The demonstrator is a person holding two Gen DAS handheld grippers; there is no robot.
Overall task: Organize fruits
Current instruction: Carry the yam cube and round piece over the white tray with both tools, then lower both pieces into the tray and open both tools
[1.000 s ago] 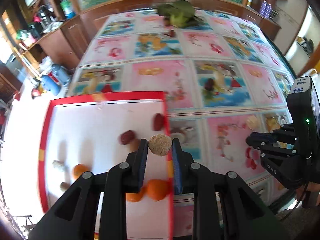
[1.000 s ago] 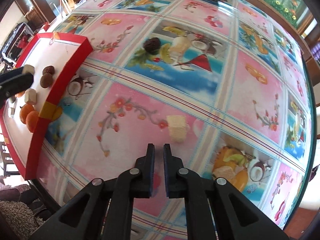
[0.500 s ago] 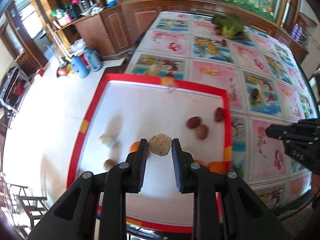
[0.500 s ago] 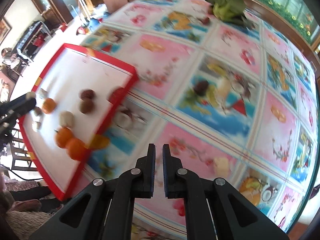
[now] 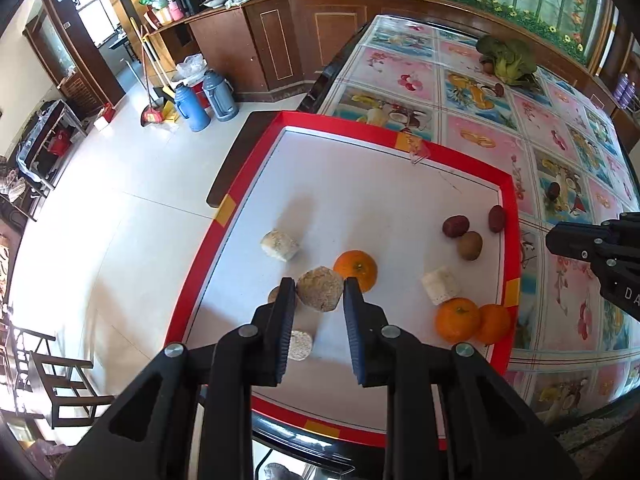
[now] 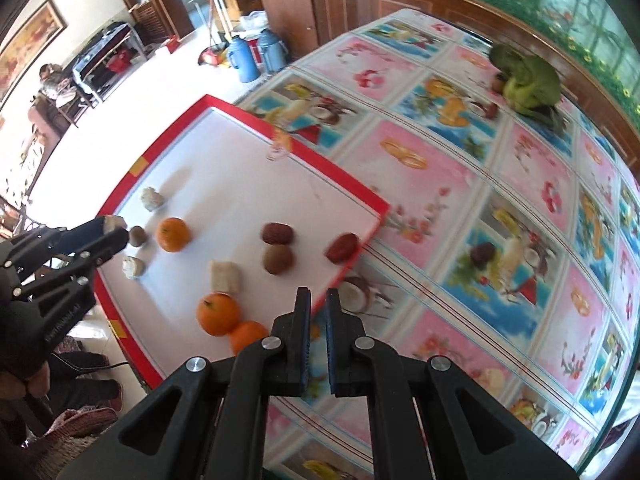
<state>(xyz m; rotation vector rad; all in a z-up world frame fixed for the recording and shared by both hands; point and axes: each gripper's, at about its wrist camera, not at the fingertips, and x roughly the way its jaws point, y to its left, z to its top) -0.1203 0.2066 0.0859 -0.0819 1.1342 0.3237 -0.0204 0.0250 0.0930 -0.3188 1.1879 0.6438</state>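
Note:
My left gripper [image 5: 319, 289] is shut on a rough beige chunk [image 5: 320, 289] and holds it over the near left part of the red-rimmed white tray [image 5: 344, 128]. On the tray lie three oranges [image 5: 356, 269], [image 5: 457, 319], [image 5: 494, 322], two red dates [image 5: 455, 225], a kiwi [image 5: 469, 245], a white cube [image 5: 440, 285] and other pale chunks [image 5: 279, 245]. My right gripper [image 6: 317, 297] is shut and empty, low over the tablecloth just past the tray's right rim [image 6: 352, 264]. It shows at the right edge of the left wrist view [image 5: 560, 238].
The table [image 6: 460, 184] wears a glossy fruit-print cloth. A green leafy vegetable [image 6: 528, 80] lies at its far end, a dark fruit [image 6: 482, 252] mid-table. The tray overhangs the table's left edge, with floor, thermoses [image 5: 218, 96] and a chair [image 5: 60, 384] below.
My left gripper carried the beige chunk leftward from the tray's right rim to its near left part. My right gripper swung left toward the tray, staying shut.

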